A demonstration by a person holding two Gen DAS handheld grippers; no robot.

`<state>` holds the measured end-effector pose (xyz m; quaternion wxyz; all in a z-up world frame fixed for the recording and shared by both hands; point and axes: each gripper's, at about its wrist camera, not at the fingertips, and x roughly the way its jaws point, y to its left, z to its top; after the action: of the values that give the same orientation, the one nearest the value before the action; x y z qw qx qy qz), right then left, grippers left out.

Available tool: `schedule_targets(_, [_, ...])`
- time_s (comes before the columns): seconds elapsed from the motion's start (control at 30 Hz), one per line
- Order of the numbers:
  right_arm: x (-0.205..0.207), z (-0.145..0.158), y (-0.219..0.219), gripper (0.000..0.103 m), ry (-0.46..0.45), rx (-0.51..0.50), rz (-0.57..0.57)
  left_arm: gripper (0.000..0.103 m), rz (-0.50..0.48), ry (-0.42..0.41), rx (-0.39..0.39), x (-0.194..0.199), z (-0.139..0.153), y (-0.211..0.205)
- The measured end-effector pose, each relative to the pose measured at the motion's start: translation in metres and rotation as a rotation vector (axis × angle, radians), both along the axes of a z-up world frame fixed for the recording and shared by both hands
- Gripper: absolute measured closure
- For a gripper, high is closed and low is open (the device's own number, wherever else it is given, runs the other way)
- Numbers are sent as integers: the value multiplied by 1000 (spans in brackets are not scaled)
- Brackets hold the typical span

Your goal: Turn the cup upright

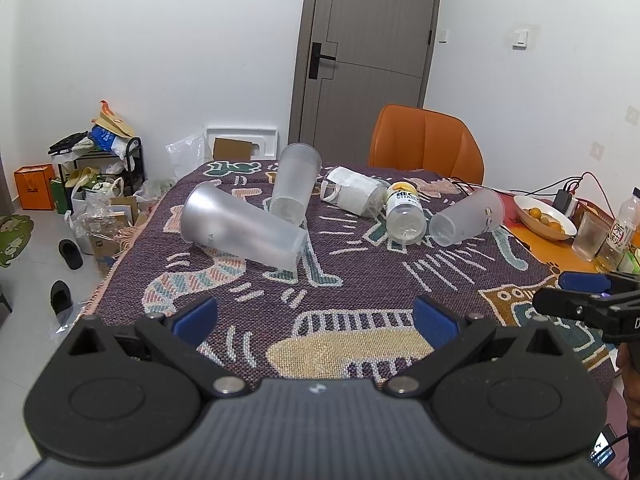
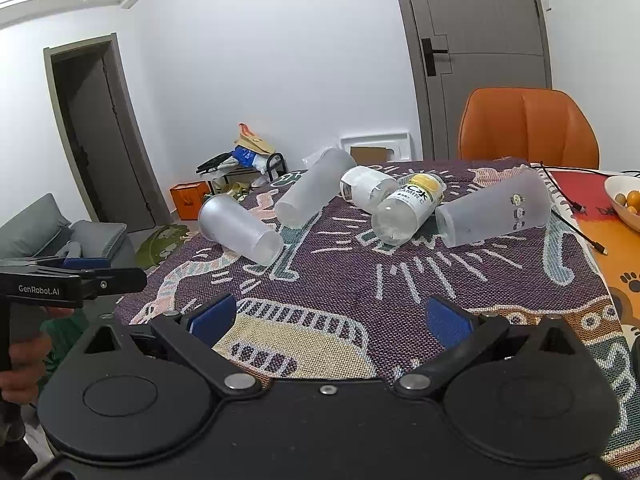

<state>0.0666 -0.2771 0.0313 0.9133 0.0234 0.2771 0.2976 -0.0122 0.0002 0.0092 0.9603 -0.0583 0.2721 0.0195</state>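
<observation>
Between the wide-open, empty jaws of the left gripper lies bare blanket; the nearest cup lies on its side at 11 o'clock, well apart. Right gripper gapes empty too, that cup at 10 o'clock. Only the right view shows a sofa; only the left shows slippers.

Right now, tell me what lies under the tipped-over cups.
A purple patterned woven cloth lies under every frosted cup, the labelled cup and the vitamin bottle. The table beneath is covered, except its orange edge.
</observation>
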Motion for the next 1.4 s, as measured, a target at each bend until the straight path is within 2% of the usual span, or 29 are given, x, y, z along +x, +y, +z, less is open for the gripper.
schedule_targets(0.37, [11,-8,4,0,26,-10,-13,0,-13,21,8,16,-9,0])
schedule_targets(0.67, [36,-9,16,0,46,-16,-18,0,-28,20,9,45,-9,6])
schedule_targets(0.97, [74,-4,31,0,33,-15,-26,0,-26,8,23,87,-1,12])
schedule_targets(1.4, [147,-2,46,0,35,-11,-110,2,9,4,56,166,12,26])
